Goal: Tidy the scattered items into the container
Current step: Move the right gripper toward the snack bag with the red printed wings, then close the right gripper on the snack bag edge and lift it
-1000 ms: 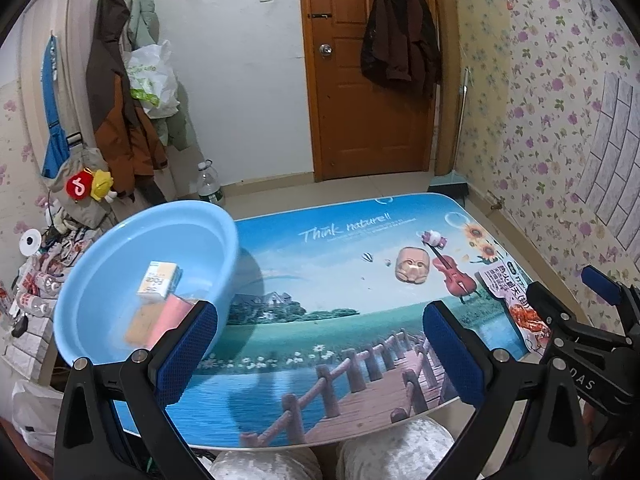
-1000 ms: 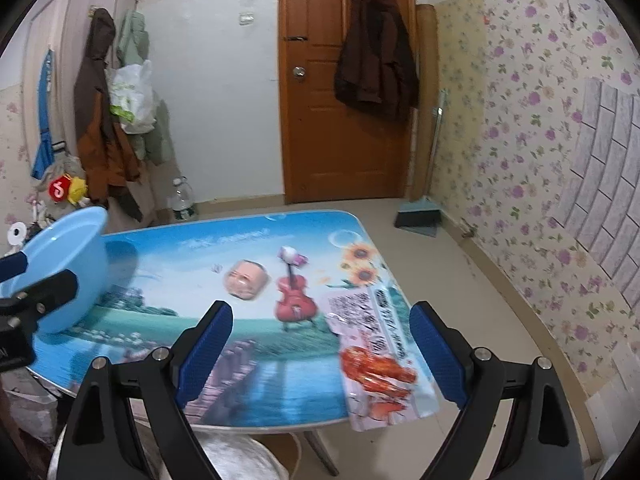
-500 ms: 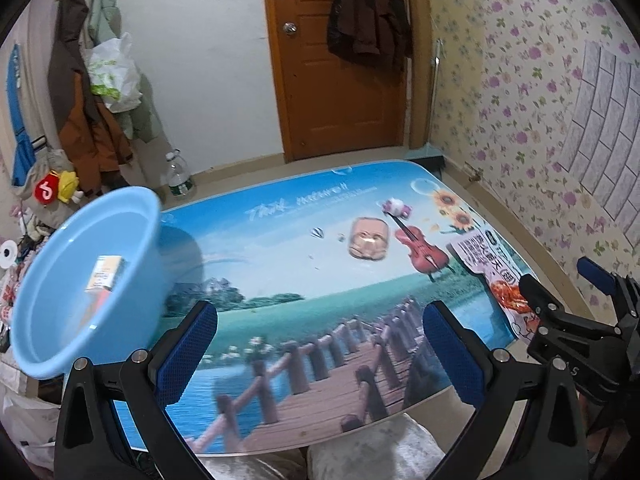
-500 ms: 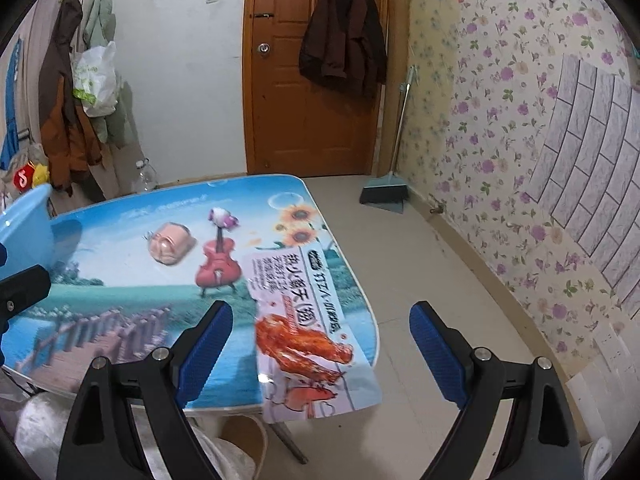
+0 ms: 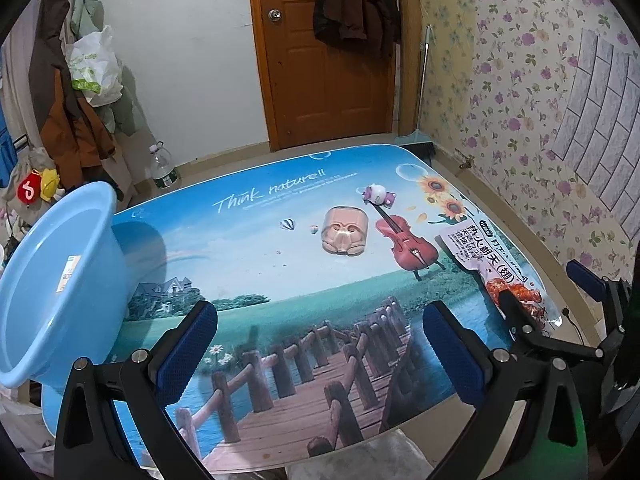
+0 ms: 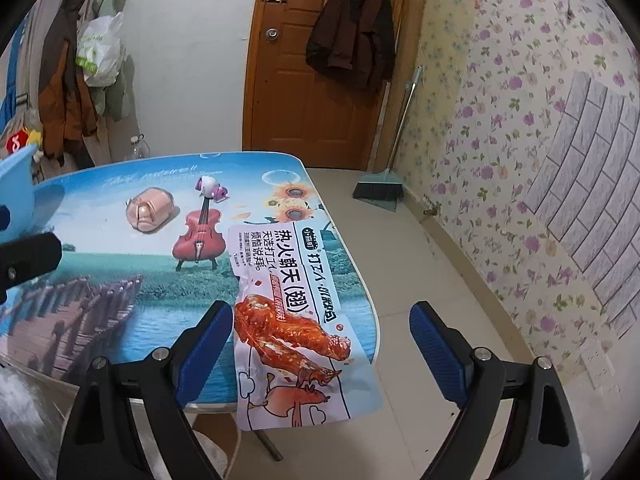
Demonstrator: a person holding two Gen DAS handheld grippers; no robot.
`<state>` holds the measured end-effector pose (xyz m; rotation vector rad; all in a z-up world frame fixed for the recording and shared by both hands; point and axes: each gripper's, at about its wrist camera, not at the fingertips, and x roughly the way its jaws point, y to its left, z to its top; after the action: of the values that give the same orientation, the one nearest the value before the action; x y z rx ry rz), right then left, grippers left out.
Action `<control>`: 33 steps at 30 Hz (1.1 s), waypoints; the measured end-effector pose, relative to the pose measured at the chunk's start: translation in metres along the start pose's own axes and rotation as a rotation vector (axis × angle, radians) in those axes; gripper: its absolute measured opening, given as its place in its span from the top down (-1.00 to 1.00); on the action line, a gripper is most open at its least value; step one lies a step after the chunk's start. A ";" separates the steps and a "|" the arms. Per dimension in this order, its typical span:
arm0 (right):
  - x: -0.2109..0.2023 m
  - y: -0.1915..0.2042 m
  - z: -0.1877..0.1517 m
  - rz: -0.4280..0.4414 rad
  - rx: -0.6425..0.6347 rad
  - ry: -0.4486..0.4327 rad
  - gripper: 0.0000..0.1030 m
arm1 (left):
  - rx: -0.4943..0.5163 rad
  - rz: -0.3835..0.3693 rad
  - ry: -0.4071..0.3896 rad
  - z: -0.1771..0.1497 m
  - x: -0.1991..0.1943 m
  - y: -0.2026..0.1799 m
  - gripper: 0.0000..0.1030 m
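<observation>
On the table (image 5: 280, 280), left side, blue basin (image 5: 52, 280) stands; interior shows only a label sticker from this angle, contents not readable. Still outside it, by size: snack packet (image 6: 296, 320) overhanging the near right edge, beige moulded toy (image 5: 344, 235) mid-table, small purple figure (image 5: 378, 196) beyond it. Judgement: three pickups remain. Right gripper (image 6: 320, 344) spread wide, empty, hovering over the packet. Left gripper (image 5: 320, 344) spread wide, empty, over bare tabletop.

Glossy plastic basin (image 5: 60, 280); shiny foil snack packet (image 6: 288, 300); glossy printed tabletop (image 5: 260, 280).
</observation>
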<state>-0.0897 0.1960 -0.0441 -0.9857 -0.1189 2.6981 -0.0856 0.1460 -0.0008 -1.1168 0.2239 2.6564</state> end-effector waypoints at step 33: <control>0.012 -0.083 -0.007 0.121 0.160 -0.010 -0.78 | 0.102 -0.075 0.021 0.032 0.058 -0.064 -1.00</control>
<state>-0.0763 0.2786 -0.0430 -0.9598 0.1574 2.7695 -0.1283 0.2248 -0.0227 -1.0990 0.3119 2.5383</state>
